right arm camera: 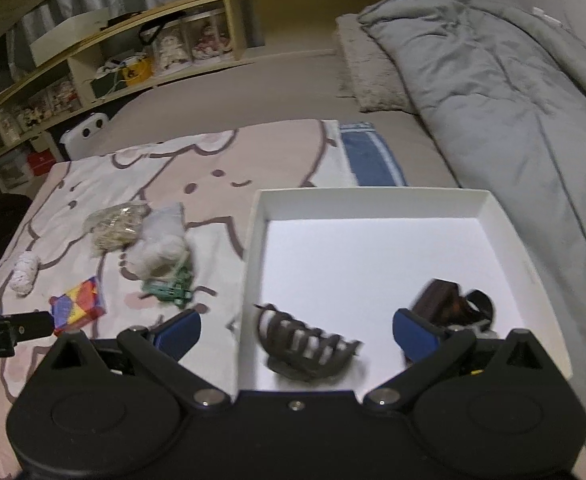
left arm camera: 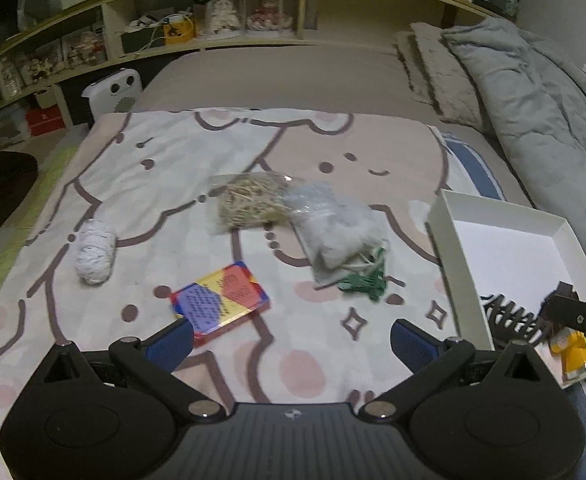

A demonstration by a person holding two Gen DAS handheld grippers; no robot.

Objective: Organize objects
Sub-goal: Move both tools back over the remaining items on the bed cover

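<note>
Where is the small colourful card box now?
The small colourful card box lies on the cartoon blanket, just before the open left gripper, right of the white yarn ball.

matt white card tray (right arm camera: pixel 489 208), soft printed cloth blanket (left arm camera: pixel 133 168), glossy plastic bags (left arm camera: pixel 333 224)

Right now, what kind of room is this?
Most likely a bedroom: the things lie on a cartoon blanket spread over a bed, with a grey duvet alongside and a shelf of toys behind.
</note>
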